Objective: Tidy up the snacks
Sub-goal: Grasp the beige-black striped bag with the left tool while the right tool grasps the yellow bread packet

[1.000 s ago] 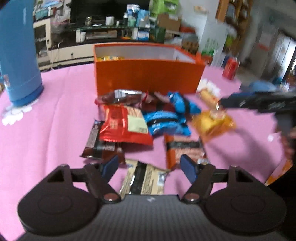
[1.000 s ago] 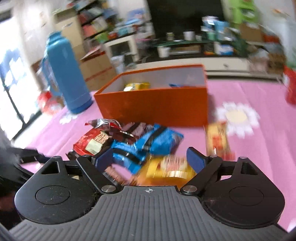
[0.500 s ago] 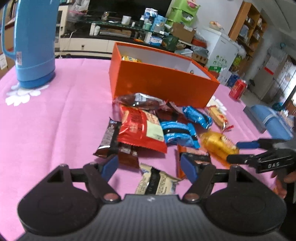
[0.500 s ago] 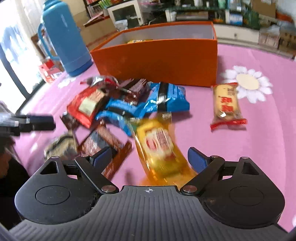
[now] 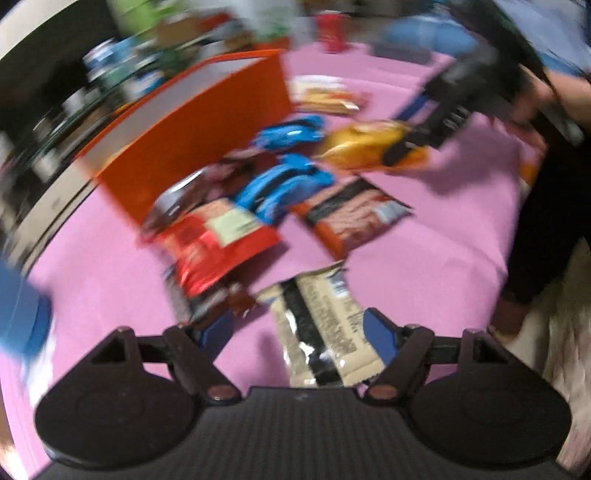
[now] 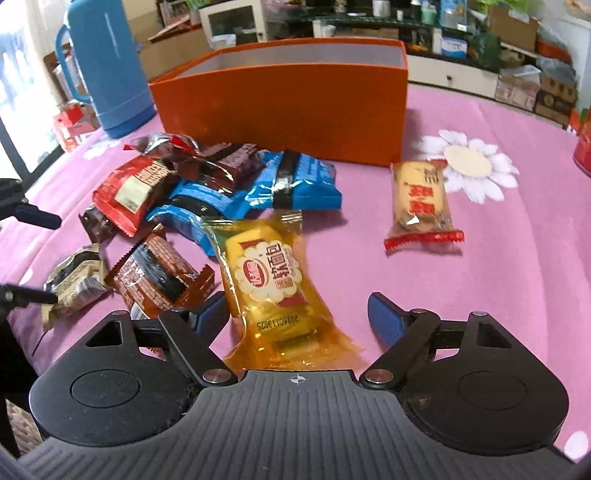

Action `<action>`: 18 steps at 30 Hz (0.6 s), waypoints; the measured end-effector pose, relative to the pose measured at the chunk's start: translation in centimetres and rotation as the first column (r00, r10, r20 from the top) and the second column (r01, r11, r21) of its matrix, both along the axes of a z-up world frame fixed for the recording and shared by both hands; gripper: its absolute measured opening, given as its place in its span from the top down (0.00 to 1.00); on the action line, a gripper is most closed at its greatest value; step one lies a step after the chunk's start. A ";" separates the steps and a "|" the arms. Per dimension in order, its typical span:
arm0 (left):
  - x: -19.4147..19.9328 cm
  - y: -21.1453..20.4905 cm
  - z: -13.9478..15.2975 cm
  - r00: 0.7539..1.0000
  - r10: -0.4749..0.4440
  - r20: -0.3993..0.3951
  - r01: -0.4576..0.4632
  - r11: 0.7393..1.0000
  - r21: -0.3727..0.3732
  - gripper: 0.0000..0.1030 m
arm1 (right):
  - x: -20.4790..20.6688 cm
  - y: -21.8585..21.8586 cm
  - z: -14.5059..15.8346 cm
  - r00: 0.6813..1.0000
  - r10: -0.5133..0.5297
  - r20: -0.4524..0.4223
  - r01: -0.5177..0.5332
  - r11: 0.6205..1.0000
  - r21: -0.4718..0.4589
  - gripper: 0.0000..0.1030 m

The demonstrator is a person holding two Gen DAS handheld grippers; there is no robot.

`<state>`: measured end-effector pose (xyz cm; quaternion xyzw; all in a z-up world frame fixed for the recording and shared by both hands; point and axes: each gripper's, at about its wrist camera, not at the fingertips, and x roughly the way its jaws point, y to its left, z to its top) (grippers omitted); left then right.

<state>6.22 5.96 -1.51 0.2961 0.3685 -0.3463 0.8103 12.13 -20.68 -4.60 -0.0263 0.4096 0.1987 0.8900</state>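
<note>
Snack packets lie in a heap on the pink tablecloth before an orange box. My right gripper straddles a yellow bread packet. Its jaws are closing; the right pad stands clear of the packet. In the blurred left wrist view, my left gripper has a beige and black packet between its opening jaws, and the pads are not pressing on it. The right gripper shows there over the yellow packet.
A red packet, blue packets and a brown-orange packet lie close by. A clear biscuit packet lies apart at the right. A blue thermos stands back left, a red can beyond the box.
The left view has rolled hard and blurred, and the beige packet now sits between the left fingers. The right gripper has sunk over the yellow packet and its jaws have narrowed.
</note>
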 end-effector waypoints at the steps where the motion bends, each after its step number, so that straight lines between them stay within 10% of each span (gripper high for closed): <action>1: 0.3 -0.4 0.0 0.999 -0.051 0.003 0.051 0.999 0.015 0.26 | -0.1 -0.1 0.0 1.000 -0.005 -0.007 0.005 1.000 0.010 0.31; 5: 2.0 -1.1 -0.1 0.980 -0.176 -0.095 0.180 0.983 0.043 0.26 | 0.0 -0.7 -0.3 0.999 -0.023 -0.031 0.025 0.998 0.055 0.30; 8: 3.9 -0.8 -0.8 0.979 0.031 -0.199 -0.024 0.999 0.039 0.25 | -0.1 -0.9 -0.2 0.999 -0.042 -0.019 0.043 0.997 0.064 0.30; 18: 2.1 0.5 -2.3 0.941 0.300 -0.154 -0.319 0.940 -0.117 0.25 | 0.5 0.2 -0.6 1.000 -0.021 0.006 0.021 0.999 0.044 0.27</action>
